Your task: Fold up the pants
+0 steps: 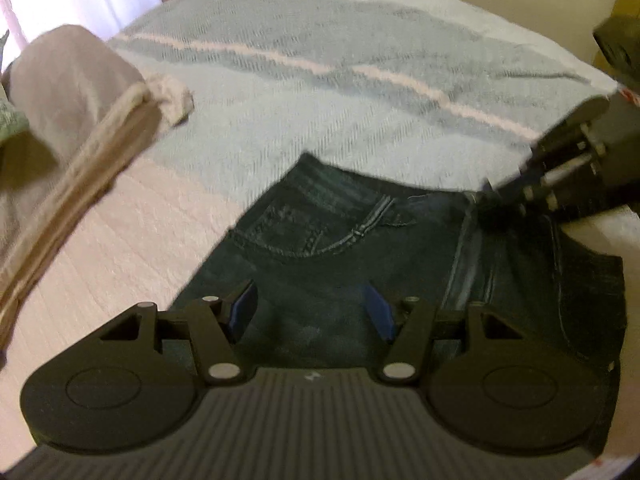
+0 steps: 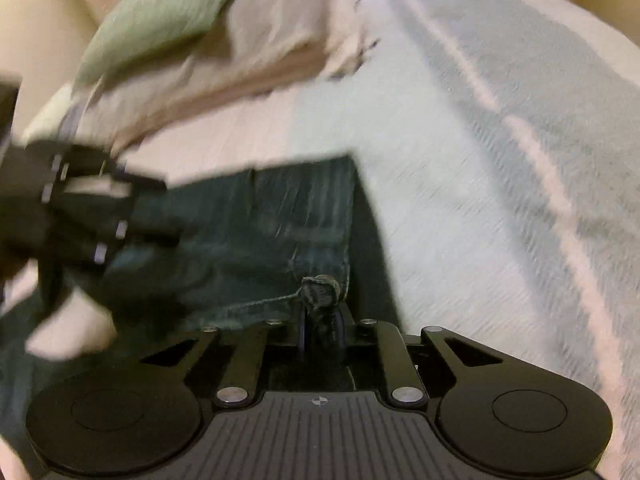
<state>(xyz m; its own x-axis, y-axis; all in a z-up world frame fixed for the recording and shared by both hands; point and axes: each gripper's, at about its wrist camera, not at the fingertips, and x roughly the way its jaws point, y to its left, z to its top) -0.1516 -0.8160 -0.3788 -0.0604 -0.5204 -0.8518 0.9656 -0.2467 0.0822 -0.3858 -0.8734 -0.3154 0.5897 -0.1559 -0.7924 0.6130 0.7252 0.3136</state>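
On the bed, our right gripper pinches the jeans; our left gripper hovers above them, fingers apart.

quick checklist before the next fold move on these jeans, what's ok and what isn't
1. Right gripper shut on the jeans at the waistband edge: ok.
2. Left gripper open above the denim, nothing between its blue pads: not ok if a two-handed lift is planned.
3. Jeans lying flat on the bedspread: ok for the part in view; legs out of view, cannot tell.
4. Folded beige bedding apart from the jeans: ok.
5. Green pillow far from the work area: ok.
6. Firmness of the right grip: cannot tell, picture blurred.
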